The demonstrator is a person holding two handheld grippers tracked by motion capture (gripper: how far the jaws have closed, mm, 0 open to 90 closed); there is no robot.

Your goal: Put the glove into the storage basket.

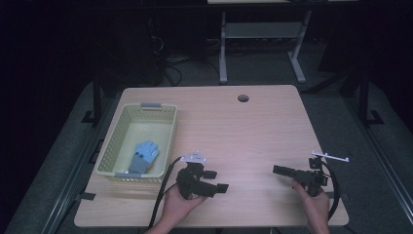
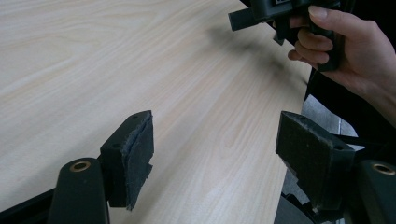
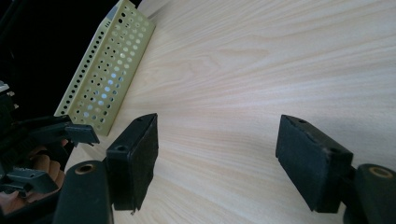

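Resting low over the near edge: both grippers, each held in one of the person's hands above the bare wooden table (image 1: 253, 126).
Left gripper (image 1: 216, 181): sits at the near left of centre in the high view, jaws pointing right toward the other gripper; in its own view the two padded jaws stand wide apart with nothing but tabletop between them, so it is released and empty.
Right gripper (image 1: 278, 170): sits at the near right, jaws pointing left; in its own view the jaws are likewise spread wide over bare wood, gripping nothing.
Right hand (image 2: 345, 44): fingers wrapped around the right gripper's handle, seen in the left gripper view at the table's edge.
Blue glove (image 1: 144, 156): lies flat inside the basket, toward its near end, fingers pointing away from the person; well apart from both grippers.
Basket (image 1: 168, 141): pale yellow, perforated walls, standing on the left side of the table, just left of the left gripper.
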